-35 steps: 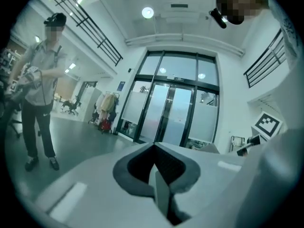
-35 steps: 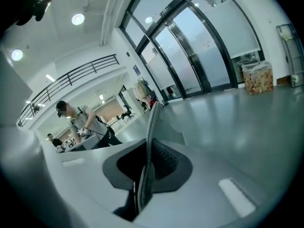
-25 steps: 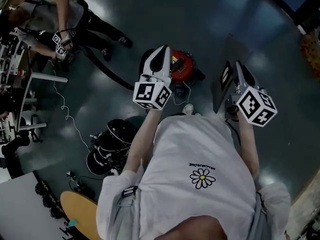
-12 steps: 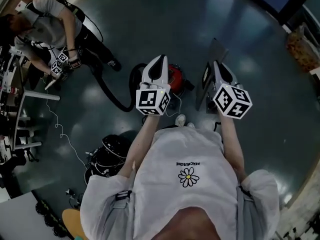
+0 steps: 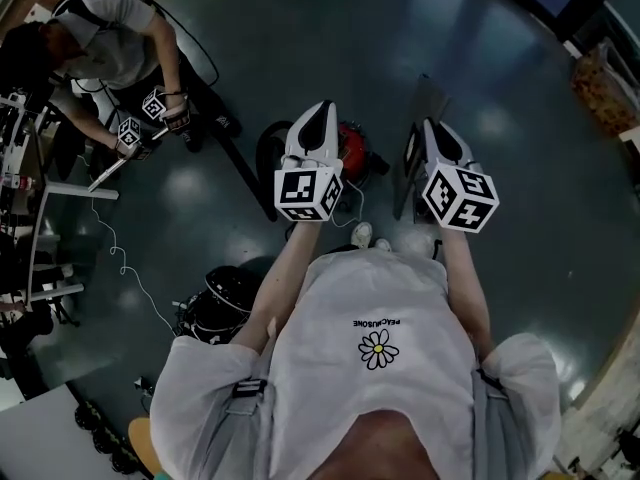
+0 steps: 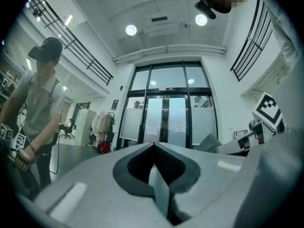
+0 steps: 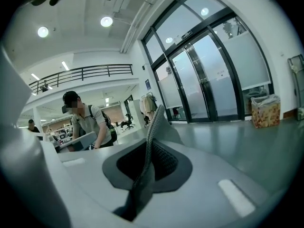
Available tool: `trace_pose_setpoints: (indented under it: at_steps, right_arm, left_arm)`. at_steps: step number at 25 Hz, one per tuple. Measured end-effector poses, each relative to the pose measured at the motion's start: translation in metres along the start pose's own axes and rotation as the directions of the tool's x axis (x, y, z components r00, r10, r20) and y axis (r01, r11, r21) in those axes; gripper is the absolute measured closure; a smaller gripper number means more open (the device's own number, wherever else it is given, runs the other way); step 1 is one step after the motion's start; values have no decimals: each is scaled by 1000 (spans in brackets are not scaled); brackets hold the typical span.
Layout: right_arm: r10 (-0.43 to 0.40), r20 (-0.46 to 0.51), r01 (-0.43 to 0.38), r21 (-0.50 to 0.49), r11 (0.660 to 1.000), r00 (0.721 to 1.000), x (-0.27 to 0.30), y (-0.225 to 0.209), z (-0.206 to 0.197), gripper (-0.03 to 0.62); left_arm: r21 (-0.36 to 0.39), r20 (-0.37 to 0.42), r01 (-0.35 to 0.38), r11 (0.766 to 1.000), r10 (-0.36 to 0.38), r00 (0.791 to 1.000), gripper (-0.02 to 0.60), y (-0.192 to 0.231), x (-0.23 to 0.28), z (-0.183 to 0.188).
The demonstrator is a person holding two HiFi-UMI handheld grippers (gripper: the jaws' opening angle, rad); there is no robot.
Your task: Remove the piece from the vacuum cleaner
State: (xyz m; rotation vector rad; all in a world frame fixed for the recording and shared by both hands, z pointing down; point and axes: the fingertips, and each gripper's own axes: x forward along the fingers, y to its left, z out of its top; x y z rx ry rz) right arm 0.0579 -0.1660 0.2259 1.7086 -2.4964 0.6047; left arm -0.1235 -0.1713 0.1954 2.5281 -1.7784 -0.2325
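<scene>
Hovering above red vacuum cleaner point(image 5: 355, 148) with left gripper point(image 5: 318, 118) and right gripper point(image 5: 432, 133) both clamped together, empty; lowered unopened, could merely bump it, not grip.

The left gripper point(image 5: 322, 108) hides most of the vacuum cleaner point(image 5: 353, 148).

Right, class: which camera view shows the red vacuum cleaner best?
The head view: the red vacuum cleaner sits on the floor, partly hidden behind the left gripper. Both gripper views face outward and miss it.
</scene>
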Motion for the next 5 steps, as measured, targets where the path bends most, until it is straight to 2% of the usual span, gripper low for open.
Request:
trace_pose_setpoints:
  at_steps: [5]
  right_arm:
    - [-7, -10, 7, -66, 998, 1000, 2, 5, -6, 549]
  left_arm:
    - [2, -34, 7, 1000, -7, 999, 580, -3, -1, -11]
